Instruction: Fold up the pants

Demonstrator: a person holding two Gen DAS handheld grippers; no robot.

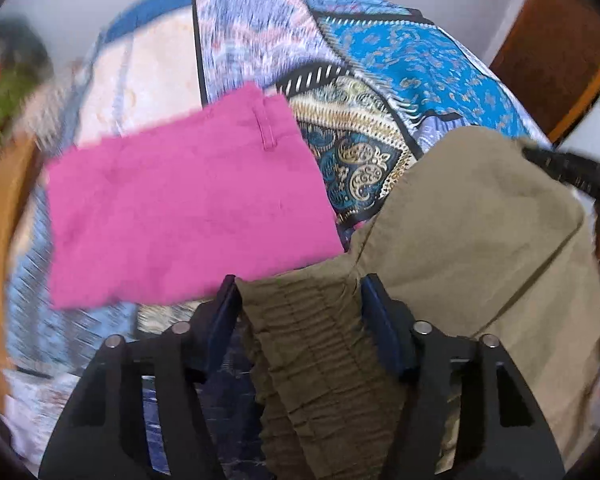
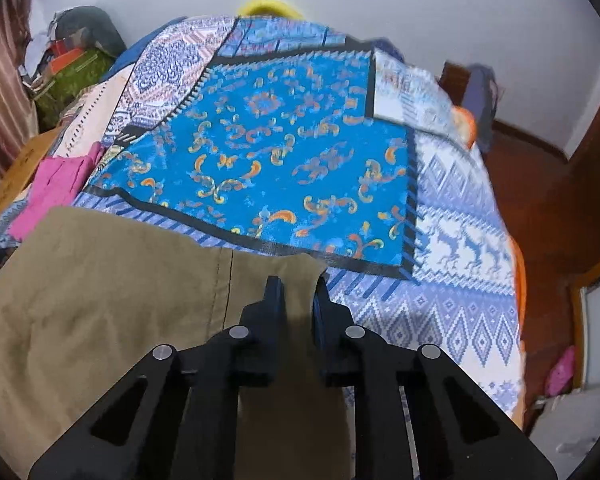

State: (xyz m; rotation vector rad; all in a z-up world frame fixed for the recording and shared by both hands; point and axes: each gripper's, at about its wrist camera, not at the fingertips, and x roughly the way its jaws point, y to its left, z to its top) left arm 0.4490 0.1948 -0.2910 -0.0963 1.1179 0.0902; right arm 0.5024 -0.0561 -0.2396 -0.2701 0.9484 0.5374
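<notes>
Here the khaki pants (image 1: 480,220) lie on a patchwork bedspread (image 1: 420,56), held at two places. The left wrist view alone shows the gathered elastic waistband (image 1: 320,340), bunched and ruched between the left gripper (image 1: 298,284) fingers — these stand fairly wide, with the band filling the gap and touching both blue pads, so the grip looks closed on it. The right wrist view shows instead a flat part of the same garment with a stitched seam (image 2: 220,264), and its corner edge running between the narrow-set fingers of the right gripper (image 2: 298,282), which pinch the cloth.

Just beside the khaki fabric lies a folded pink garment (image 1: 180,208). In the left view it is broad and close, with a belt loop visible; in the right view it is only a small pink patch (image 2: 56,184) at the left edge of the bed. The right view also takes in the bright blue panel (image 2: 280,168) of the bedspread ahead, a reindeer-patterned panel (image 2: 460,248) to the right, the wooden floor (image 2: 548,208) beyond the bed — and a heap of clutter (image 2: 72,68) against the wall at upper left. The left view is blurred toward its left side.
</notes>
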